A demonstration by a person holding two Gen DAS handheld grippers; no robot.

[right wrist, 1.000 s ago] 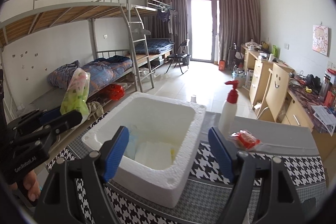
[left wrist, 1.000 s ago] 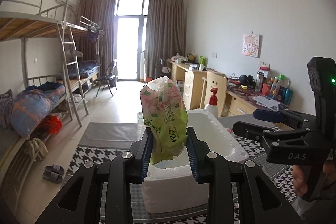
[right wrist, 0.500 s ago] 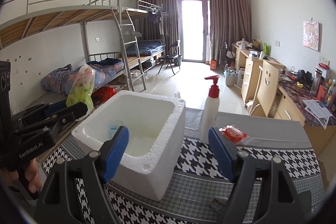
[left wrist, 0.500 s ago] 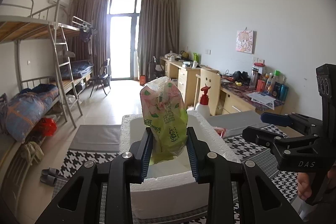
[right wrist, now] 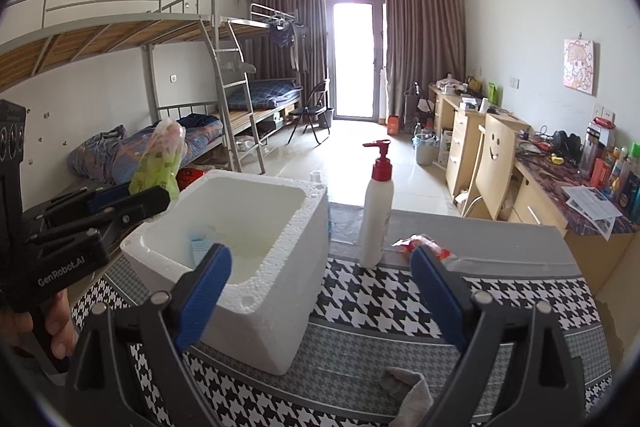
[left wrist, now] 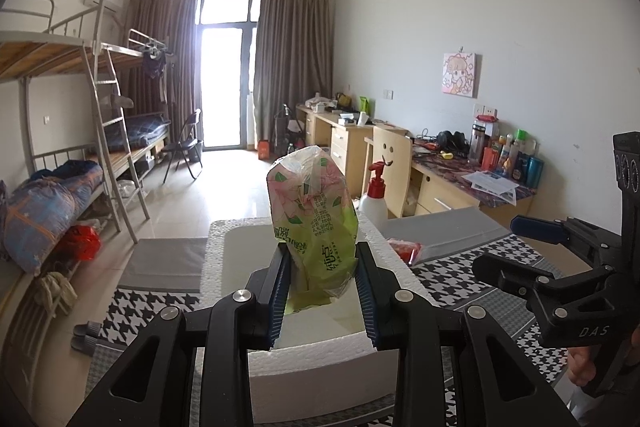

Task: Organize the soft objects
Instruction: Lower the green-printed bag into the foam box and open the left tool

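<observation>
A person works over a worktop (right wrist: 400, 311) covered in black-and-white houndstooth cloth, holding a set of tongs in each hand. The left tongs (left wrist: 322, 281) pinch the lower part of a green-and-pink tissue pack (left wrist: 314, 215), which stands upright between the blue pads above the open white foam box (left wrist: 312, 351). From the right wrist view the same tissue pack (right wrist: 162, 157) shows at the far left, raised over the box's left rim, with the left tongs (right wrist: 132, 201) gripped by a hand (right wrist: 48, 323) at the left edge. The right tongs (right wrist: 320, 291) are spreading wider, with nothing pressed between their pads; they point across the near right corner of the foam box (right wrist: 256, 263) toward the middle of the worktop. Something pale with a blue-printed label lies in the bottom of the box, though what it is cannot be told. A white pump bottle with a red top (right wrist: 376, 207) stands upright just right of the box, and a small red packet (right wrist: 420, 243) lies just right of the bottle, partly behind the right pad. A crumpled grey cloth (right wrist: 408, 385) lies on the near edge of the worktop between the right tongs' arms. From the left wrist view the right tongs (left wrist: 524, 247) hang at the right, well apart from the tissue pack.
</observation>
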